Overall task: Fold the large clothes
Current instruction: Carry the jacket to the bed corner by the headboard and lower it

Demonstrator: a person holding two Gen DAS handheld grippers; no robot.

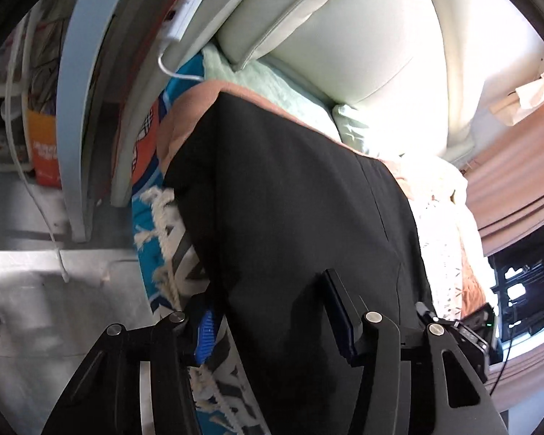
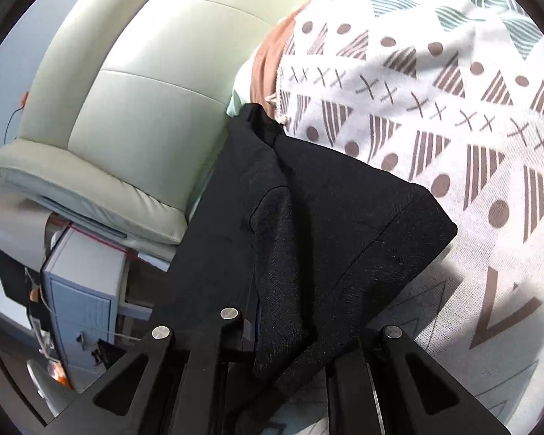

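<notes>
Black woven fabric garment (image 2: 326,224) lies on the white patterned blanket (image 2: 453,90). The right gripper (image 2: 293,330) pinches its edge between closed fingers. The left gripper (image 1: 275,322) has the garment between its fingers, which stand apart.

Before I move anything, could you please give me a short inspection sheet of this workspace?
Surface: patterned blanket with triangles, dots and crosses, spread beside a pale green sofa.
Job's things: black garment, a fold of it lying on the blanket.
Clutter: turquoise and orange cloth; crumpled tissue.
Grippers: left gripper has its jaws apart astride the garment's edge, pads not pressing; right gripper has its jaws shut on the black garment.
Cables: white cable hanging from a white power strip.
Surroundings: grey floor; white cabinet; pink curtain.
</notes>
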